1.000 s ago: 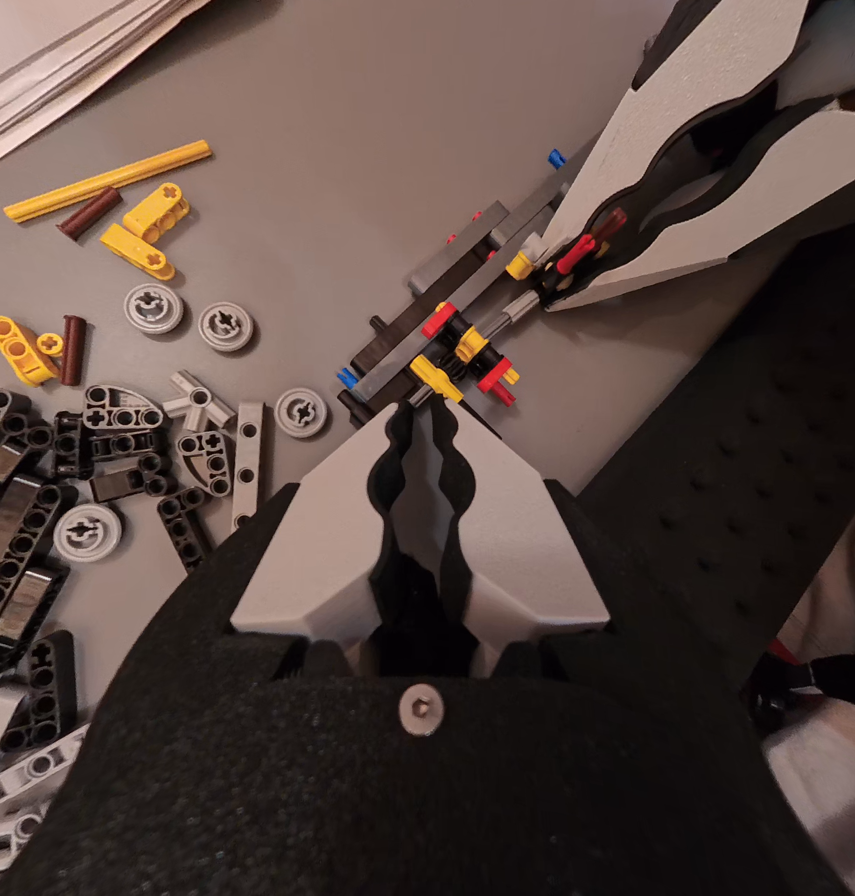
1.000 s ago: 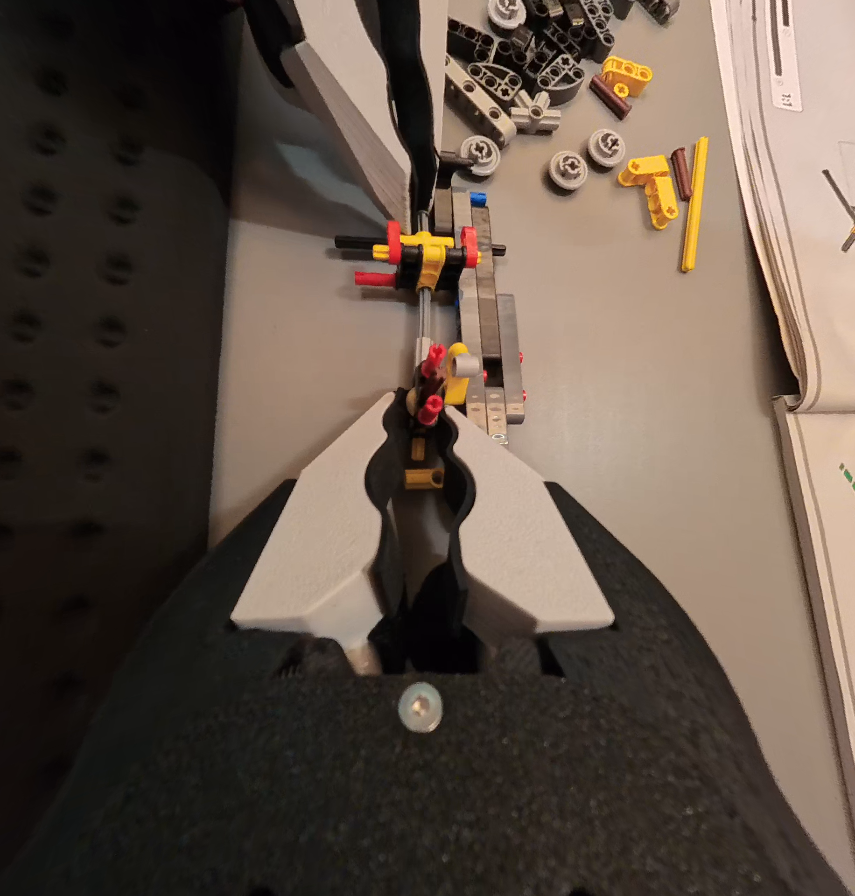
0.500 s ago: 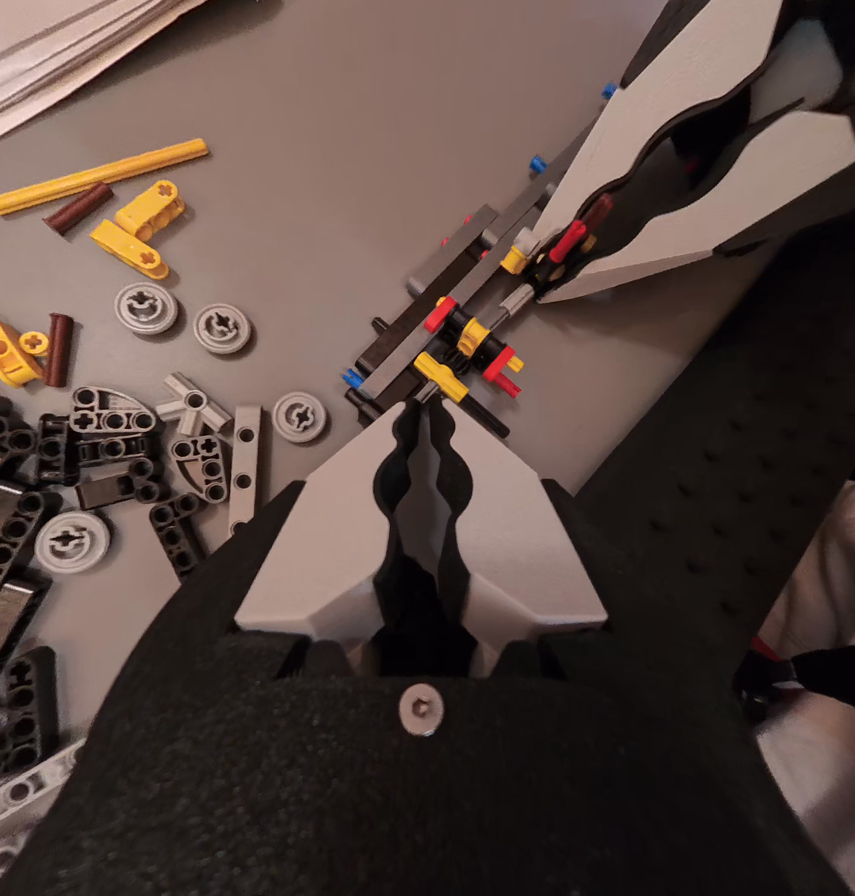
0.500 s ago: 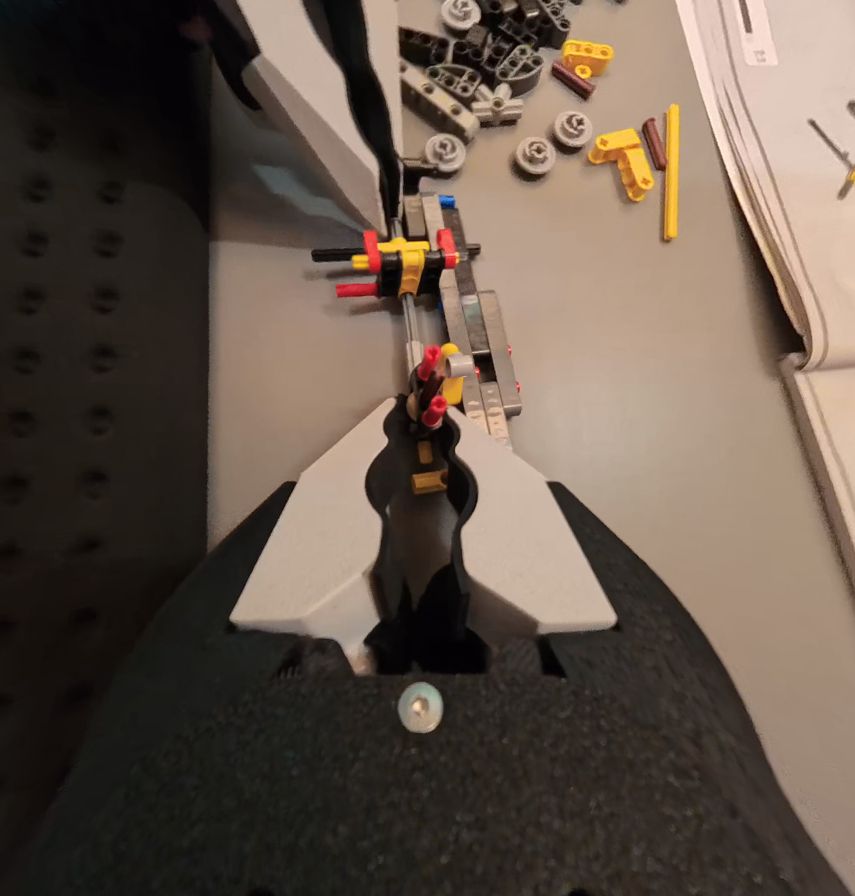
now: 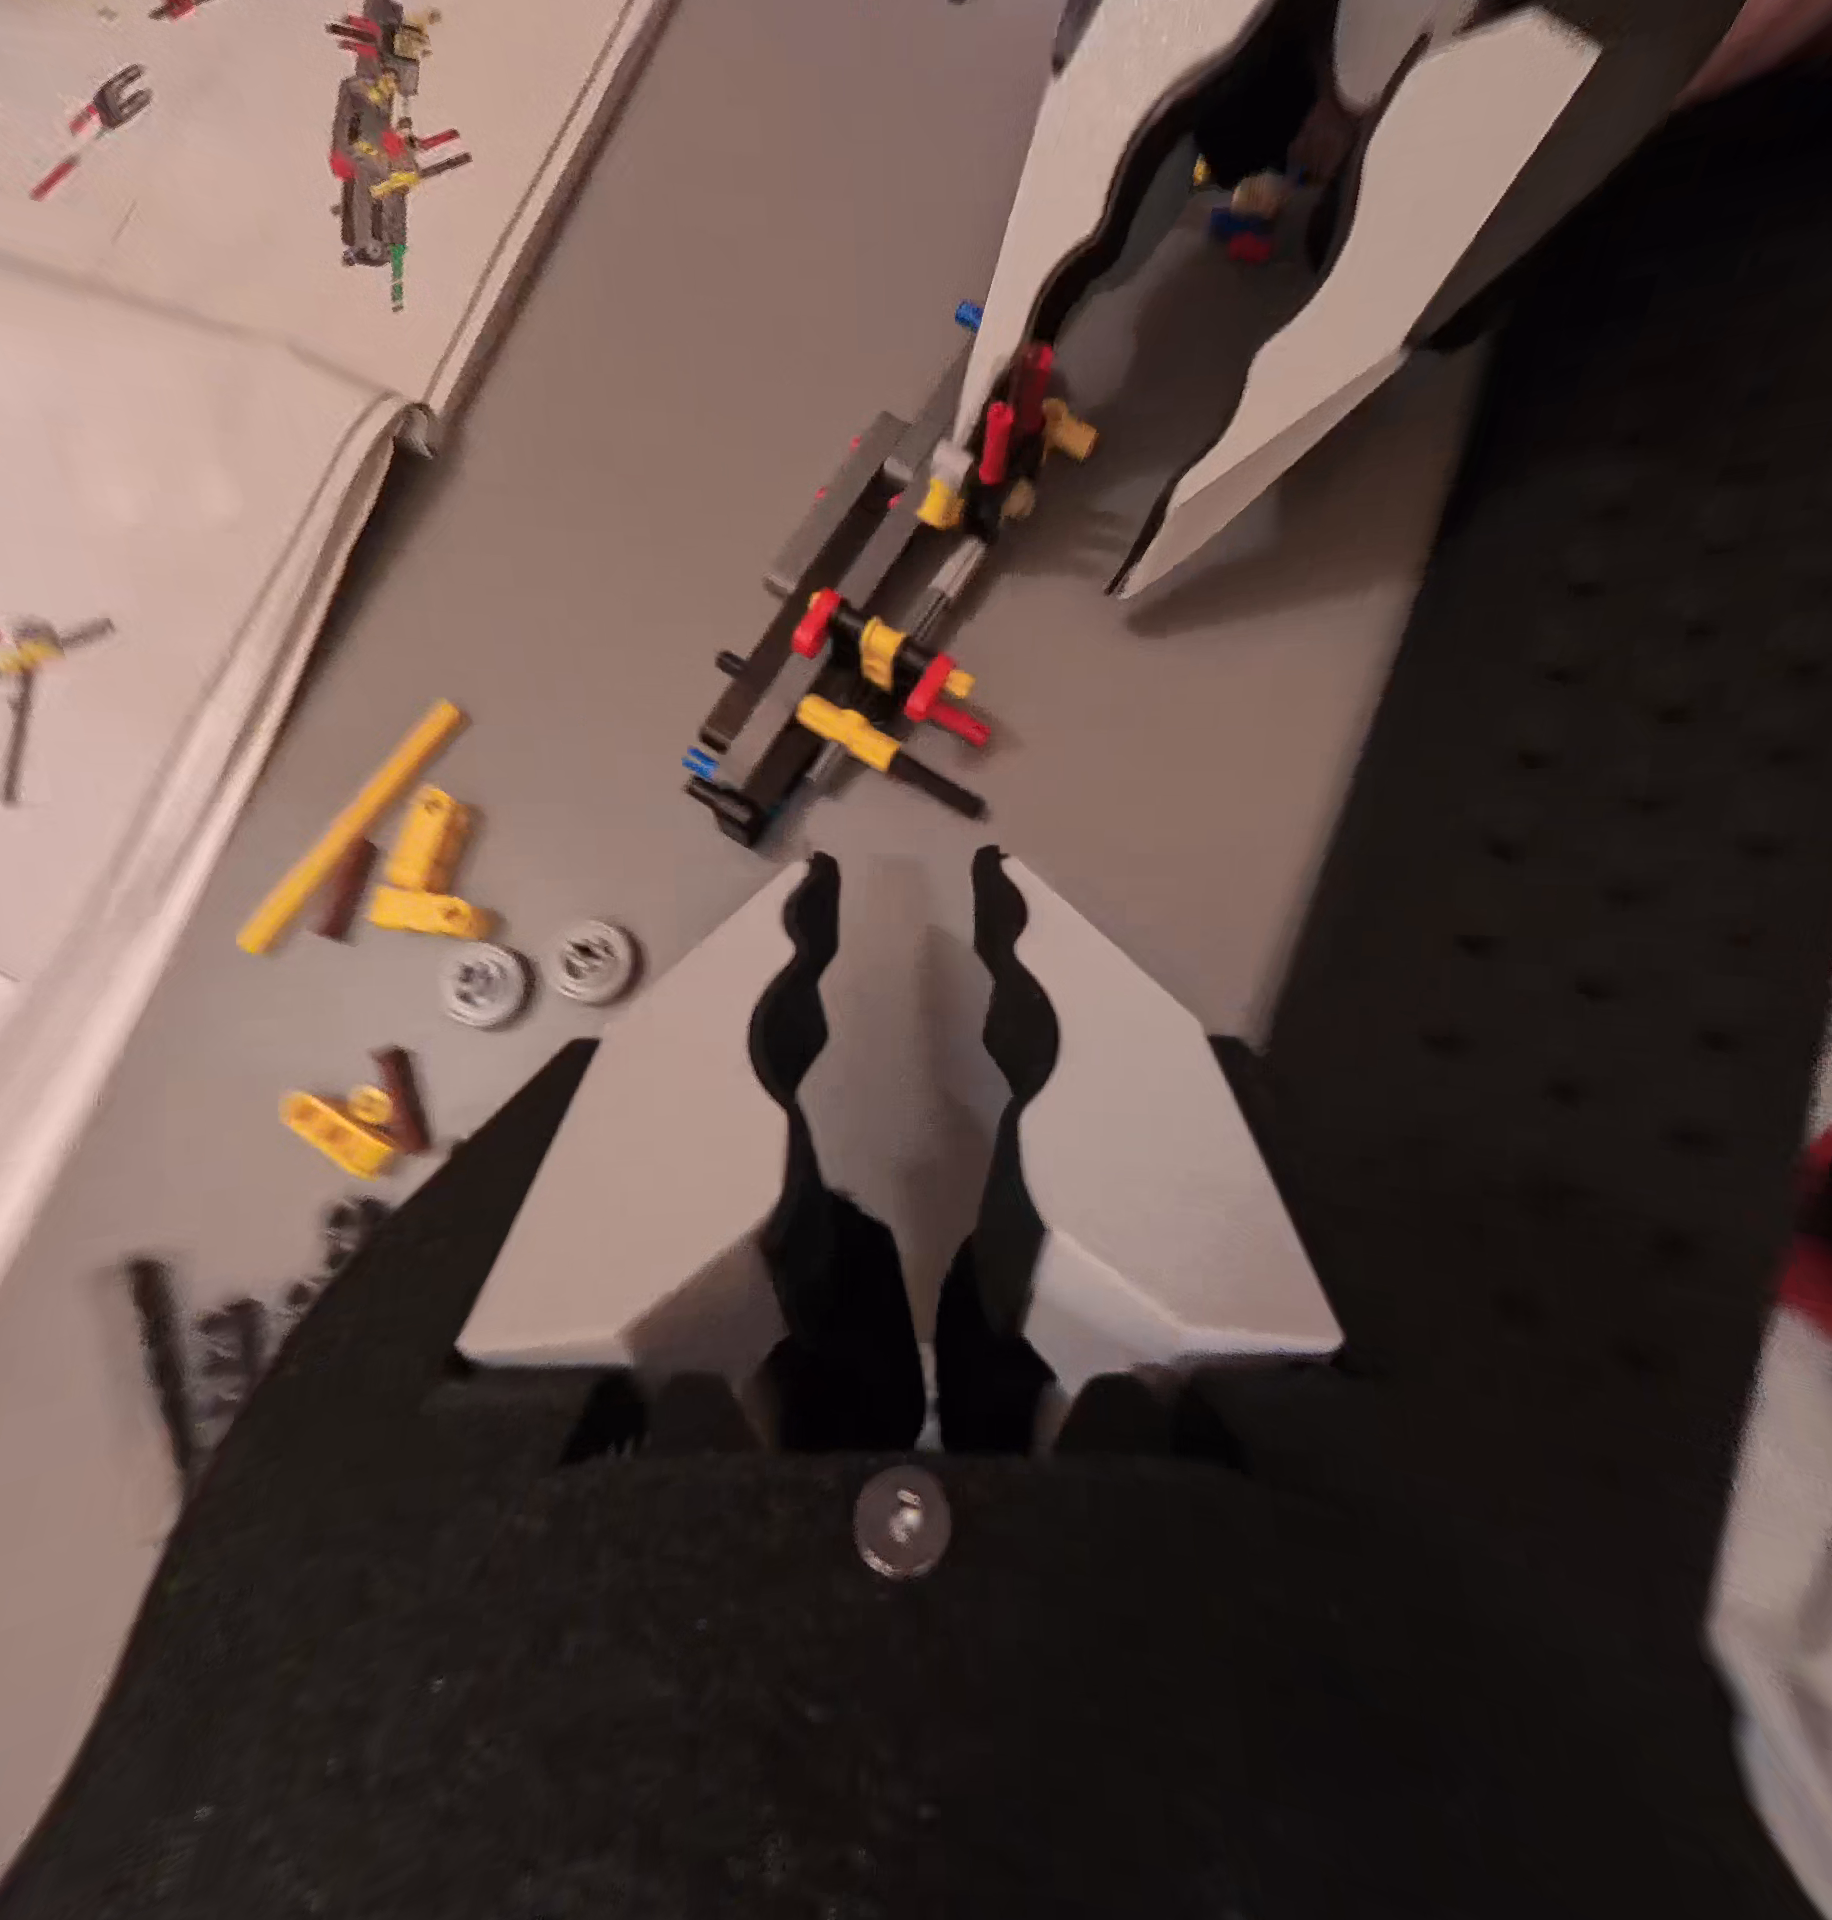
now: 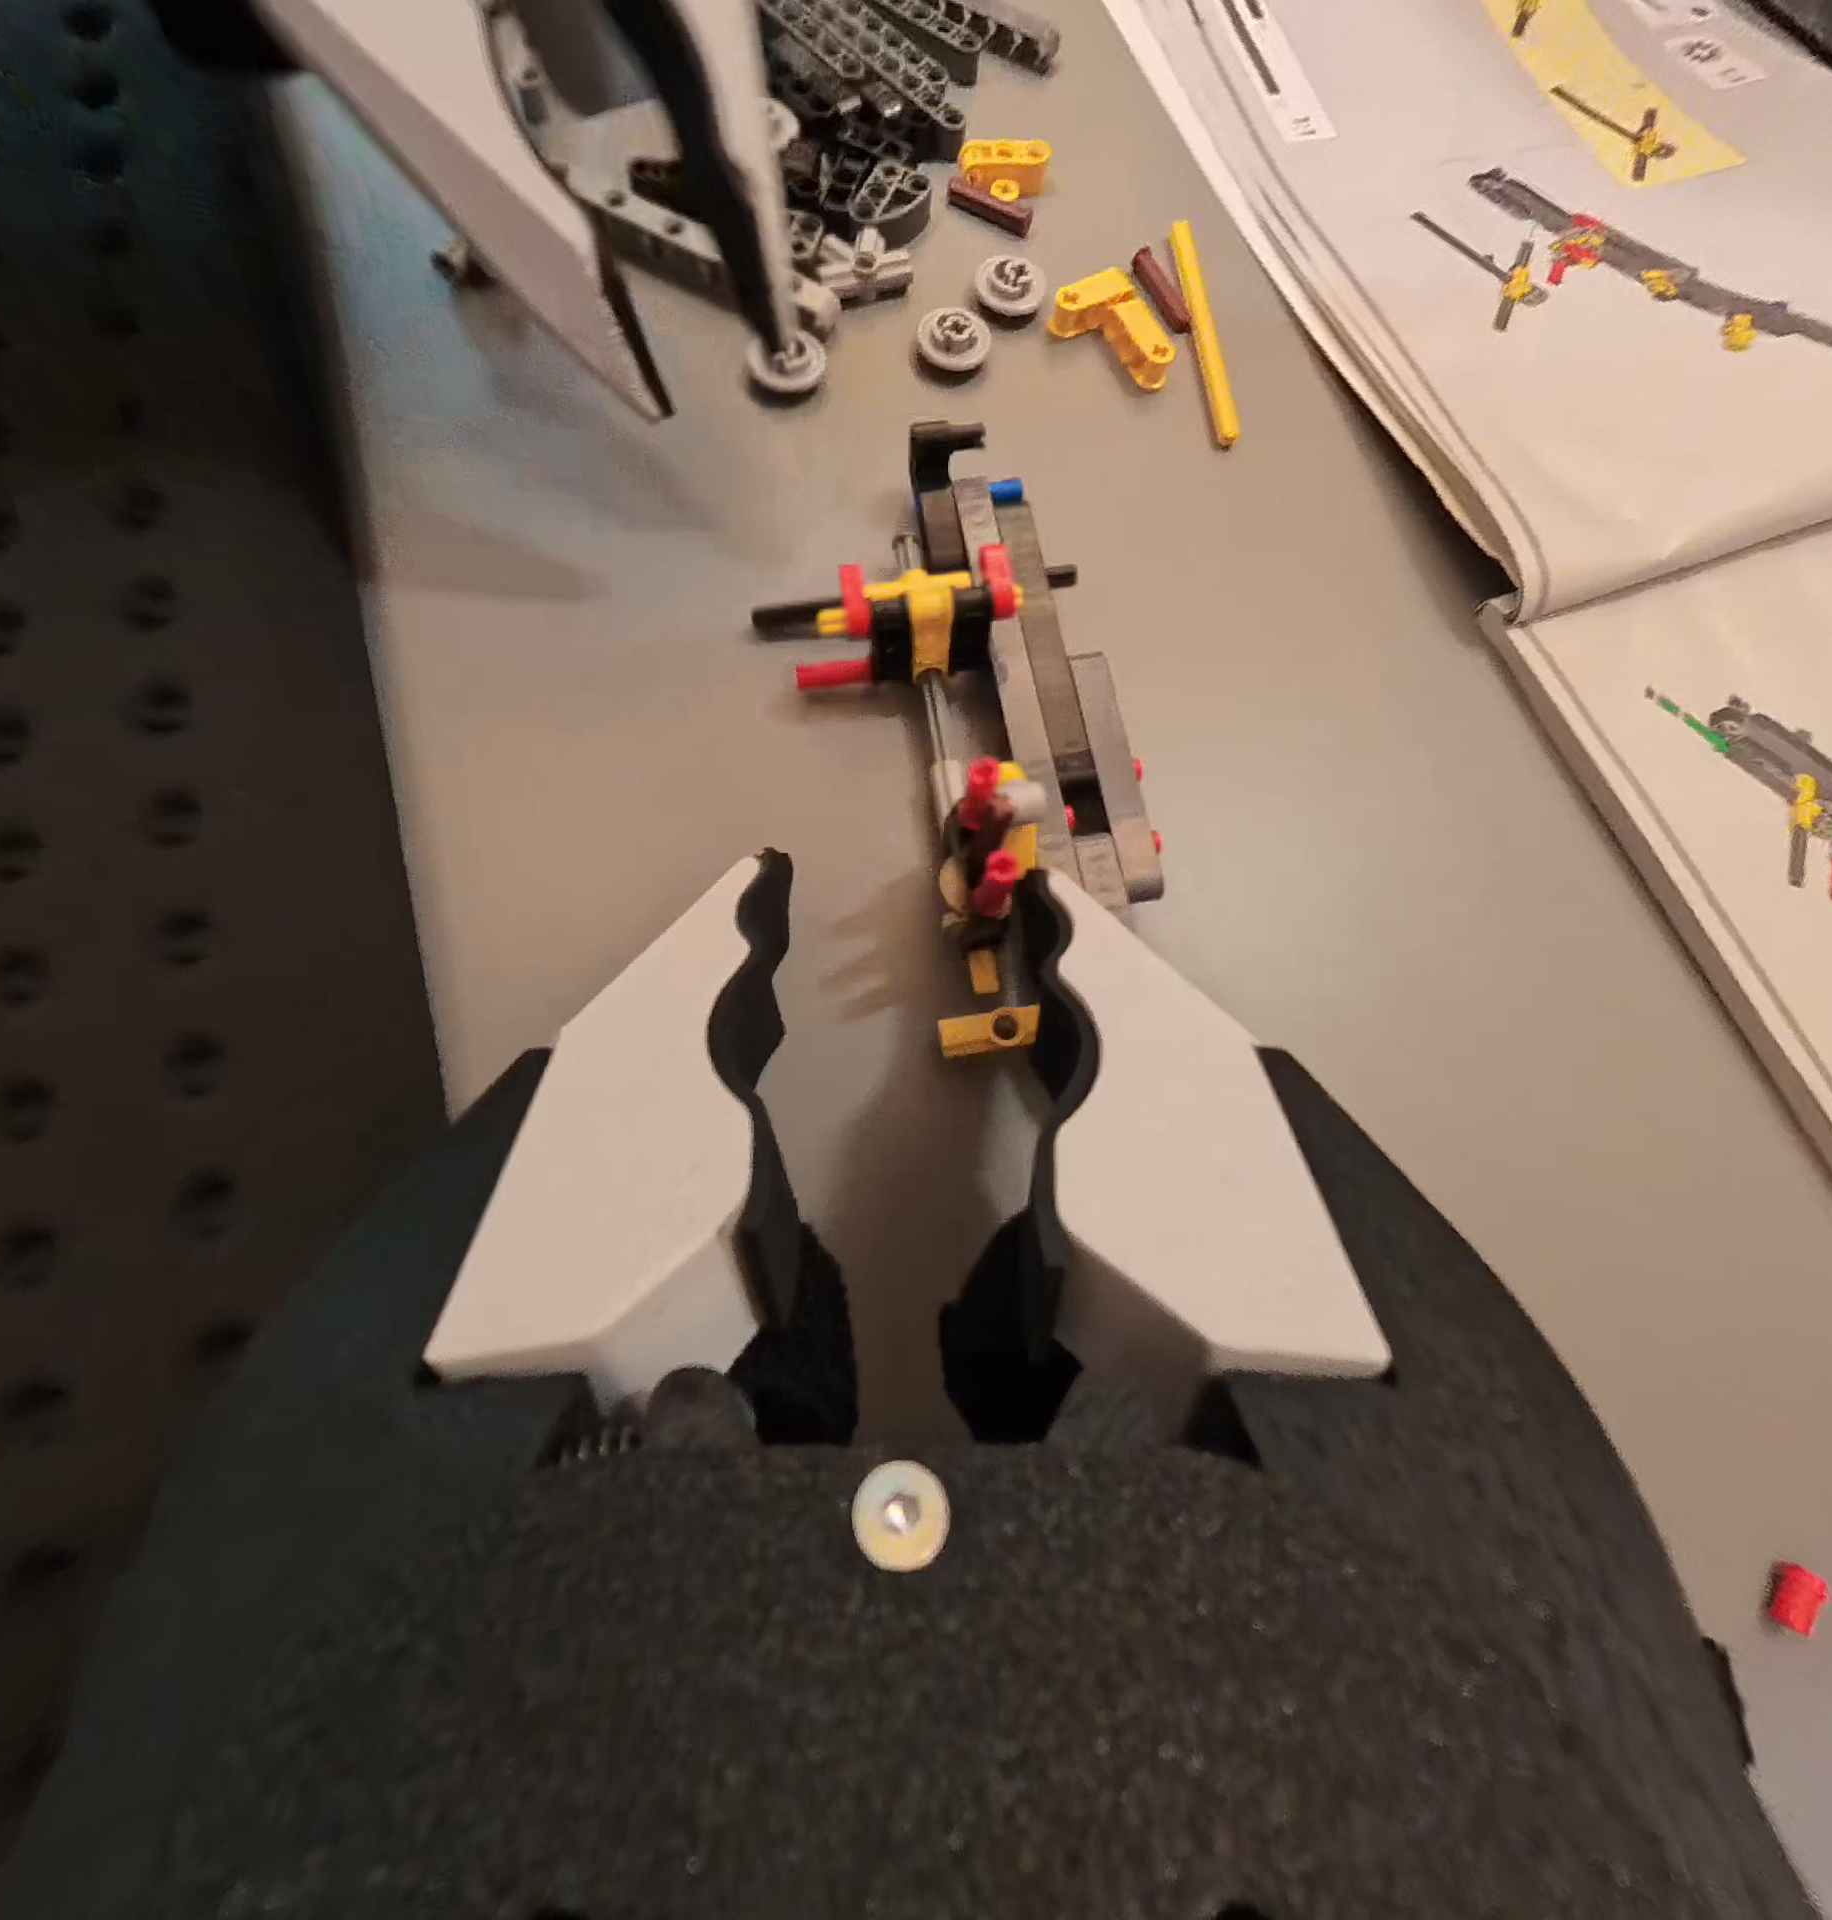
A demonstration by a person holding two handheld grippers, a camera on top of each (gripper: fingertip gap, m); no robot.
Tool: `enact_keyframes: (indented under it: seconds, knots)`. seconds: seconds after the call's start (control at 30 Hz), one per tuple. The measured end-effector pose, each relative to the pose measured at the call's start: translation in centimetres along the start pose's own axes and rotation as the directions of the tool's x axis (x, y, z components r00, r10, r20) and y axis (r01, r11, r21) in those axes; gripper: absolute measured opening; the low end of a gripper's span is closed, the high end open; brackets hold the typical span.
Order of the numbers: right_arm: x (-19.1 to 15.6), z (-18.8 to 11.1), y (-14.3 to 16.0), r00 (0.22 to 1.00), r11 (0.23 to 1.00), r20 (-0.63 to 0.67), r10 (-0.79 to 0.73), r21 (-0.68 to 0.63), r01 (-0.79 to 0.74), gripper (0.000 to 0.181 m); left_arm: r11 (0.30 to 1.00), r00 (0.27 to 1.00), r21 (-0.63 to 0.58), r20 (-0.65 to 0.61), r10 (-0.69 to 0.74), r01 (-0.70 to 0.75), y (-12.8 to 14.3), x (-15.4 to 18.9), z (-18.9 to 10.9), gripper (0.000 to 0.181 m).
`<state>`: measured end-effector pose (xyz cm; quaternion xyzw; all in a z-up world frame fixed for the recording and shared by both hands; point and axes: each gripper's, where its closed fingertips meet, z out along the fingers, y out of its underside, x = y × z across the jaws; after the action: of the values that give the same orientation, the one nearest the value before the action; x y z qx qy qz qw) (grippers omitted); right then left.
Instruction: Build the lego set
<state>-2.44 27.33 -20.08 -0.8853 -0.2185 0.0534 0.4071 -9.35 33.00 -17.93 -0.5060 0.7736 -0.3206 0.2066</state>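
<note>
The lego assembly [image 6: 1037,665] is a long bar of black and grey beams with red, yellow and black pins and a cross axle. It lies flat on the grey table and also shows in the left wrist view [image 5: 839,675]. My right gripper [image 6: 901,873] is open. The assembly's near end, with a yellow connector [image 6: 990,1029], lies between its jaws, close to the right finger. My left gripper [image 5: 901,862] is open and empty, just short of the assembly's other end. Each gripper shows in the other's view, open: left gripper [image 6: 725,379], right gripper [image 5: 1042,520].
Loose parts lie by the left gripper: a yellow axle [image 6: 1203,332], yellow connectors [image 6: 1109,312], grey pulleys [image 6: 953,338] and a pile of black and grey beams [image 6: 870,135]. An open instruction booklet [image 6: 1514,312] lies beyond. A black foam mat [image 6: 112,623] borders the other side. A small red piece [image 6: 1795,1595] lies apart. Across from one pair of fingers to the other is roughly 10 cm. The yellow axle [image 6: 1203,332] lies around 12 cm away from my left fingertips. My left wrist view [image 5: 360,822] looks at it from another angle.
Both grippers have opened and let go of the assembly. The left gripper has drawn back from it. The assembly now lies loose on the table.
</note>
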Motion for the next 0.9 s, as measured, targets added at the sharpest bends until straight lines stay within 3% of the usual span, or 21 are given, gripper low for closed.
enact_keyframes:
  seconds: [0.1, 0.2, 0.33, 0.37, 0.47, 0.6, 0.73, 0.9]
  knots:
    - [0.1, -0.1, 0.6, 1.000, 0.998, 0.017, -0.013, -0.056, 0.014, 0.048, 0.983, 0.984, -0.050, -0.014, 0.178, -0.178, -0.8, -2.6, 1.1, 0.040]
    - [1.0, -1.3, -0.4, 1.000, 1.000, -0.022, 0.006, -0.018, -0.006, 0.050, 0.951, 0.956, -0.117, -0.092, 0.278, -0.288, -0.9, -4.3, 2.2, 0.048]
    - [1.8, -2.5, -0.8, 0.982, 0.988, -0.103, 0.156, 0.009, -0.156, 0.050, 0.934, 0.929, -0.183, -0.271, 0.252, -0.307, 0.6, -4.6, 3.2, 0.038]
    - [1.5, -2.2, -0.6, 0.972, 0.978, -0.109, 0.206, -0.006, -0.208, 0.060, 0.933, 0.927, -0.190, -0.284, 0.245, -0.305, 0.8, -4.7, 3.4, 0.033]
    - [0.2, -1.1, -0.1, 0.935, 0.950, -0.196, 0.297, -0.041, -0.310, 0.086, 0.953, 0.930, -0.152, -0.305, 0.206, -0.262, 0.3, -4.1, 4.1, 0.022]
    - [-1.4, -0.5, -1.3, 0.863, 0.912, -0.312, 0.398, 0.029, -0.410, 0.091, 0.971, 0.966, -0.213, -0.253, 0.051, -0.107, 0.5, -3.1, 3.9, 0.022]
    - [-1.7, -0.5, -2.3, 0.819, 0.895, -0.368, 0.440, 0.097, -0.436, 0.080, 0.972, 0.985, -0.219, -0.124, -0.118, 0.088, 0.2, -0.8, 4.0, 0.022]
    - [-2.5, 0.2, -1.8, 0.840, 0.902, -0.349, 0.416, 0.039, -0.431, 0.064, 0.967, 0.982, -0.181, -0.021, -0.188, 0.181, -0.2, 1.9, 4.5, 0.022]
